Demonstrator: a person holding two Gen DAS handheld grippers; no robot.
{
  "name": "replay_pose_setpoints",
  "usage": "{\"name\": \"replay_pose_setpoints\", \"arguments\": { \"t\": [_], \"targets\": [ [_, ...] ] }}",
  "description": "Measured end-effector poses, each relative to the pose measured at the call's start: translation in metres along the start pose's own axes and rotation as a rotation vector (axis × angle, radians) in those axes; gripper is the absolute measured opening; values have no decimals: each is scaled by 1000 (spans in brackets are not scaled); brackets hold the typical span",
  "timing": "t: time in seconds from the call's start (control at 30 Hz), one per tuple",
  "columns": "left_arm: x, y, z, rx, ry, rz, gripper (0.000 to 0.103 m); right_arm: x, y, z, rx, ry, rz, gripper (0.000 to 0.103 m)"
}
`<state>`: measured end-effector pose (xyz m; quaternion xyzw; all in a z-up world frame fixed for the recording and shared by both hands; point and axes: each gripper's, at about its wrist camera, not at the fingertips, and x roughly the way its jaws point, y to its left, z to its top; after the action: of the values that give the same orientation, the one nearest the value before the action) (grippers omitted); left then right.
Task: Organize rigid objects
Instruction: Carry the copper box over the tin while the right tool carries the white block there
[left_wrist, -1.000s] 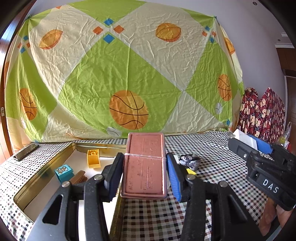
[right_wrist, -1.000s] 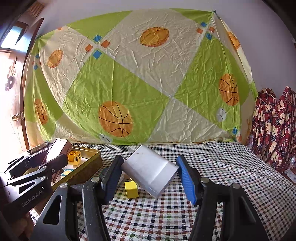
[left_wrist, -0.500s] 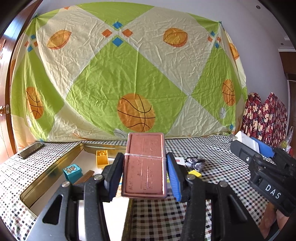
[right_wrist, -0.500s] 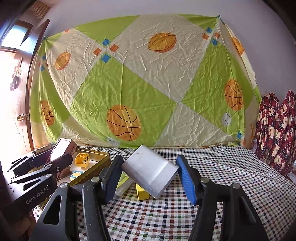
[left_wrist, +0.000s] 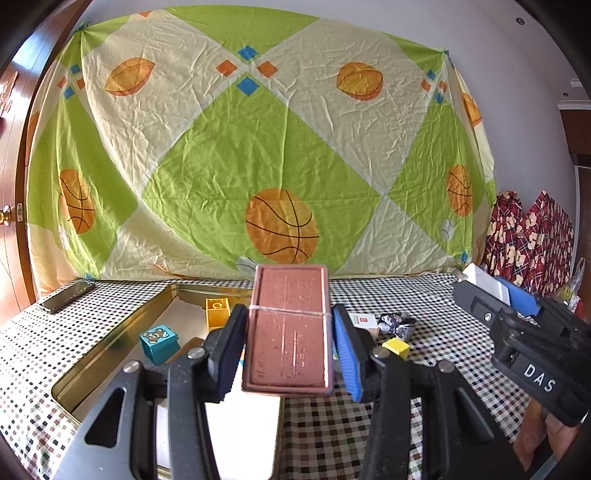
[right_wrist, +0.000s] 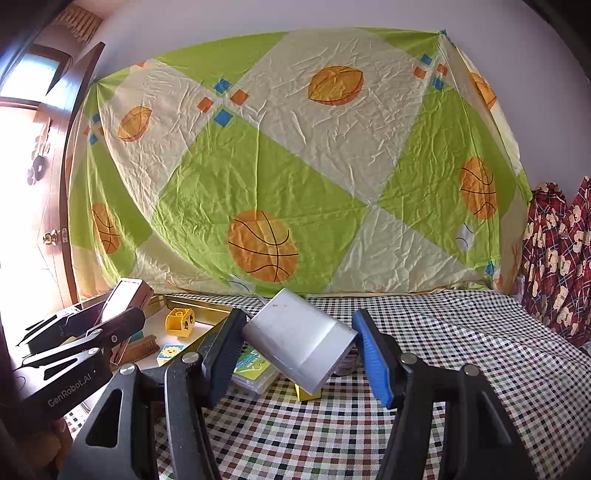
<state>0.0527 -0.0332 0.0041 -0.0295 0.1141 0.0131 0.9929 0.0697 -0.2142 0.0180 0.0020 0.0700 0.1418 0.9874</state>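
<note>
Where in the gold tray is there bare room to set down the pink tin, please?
Free: the tray floor beside its left wall, left of the teal block. Crowded: the far end, with the yellow block and the teal block.

I counted two tools, the left tool (left_wrist: 290, 341) and the right tool (right_wrist: 299, 350), each carrying one item: one reddish tin (left_wrist: 289, 328) and one silver flask (right_wrist: 299, 345). One gold tray (left_wrist: 110, 356) sat on the worktop (right_wrist: 443, 332). Inside it I made out two toy blocks, one yellow block (left_wrist: 217, 314) and one teal block (left_wrist: 159, 341), plus one wooden brush (right_wrist: 142, 349) and one sun card (right_wrist: 170, 352). Out on the checked cloth I saw one small yellow cube (left_wrist: 396, 348), one crumpled wrapper (left_wrist: 397, 323), one card box (right_wrist: 255, 365) and one dark flat bar (left_wrist: 66, 296).
</note>
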Motion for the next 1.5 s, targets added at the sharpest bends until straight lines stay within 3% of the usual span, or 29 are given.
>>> {"name": "replay_pose_setpoints", "arguments": {
  "t": [0.53, 1.5],
  "targets": [
    [-9, 15, -1, -14, 10, 6, 45, 4, 37, -2, -23, 0, 68, 62],
    [-10, 81, 3, -104, 29, 86, 45, 20, 106, -3, -111, 27, 171, 62]
  ]
}}
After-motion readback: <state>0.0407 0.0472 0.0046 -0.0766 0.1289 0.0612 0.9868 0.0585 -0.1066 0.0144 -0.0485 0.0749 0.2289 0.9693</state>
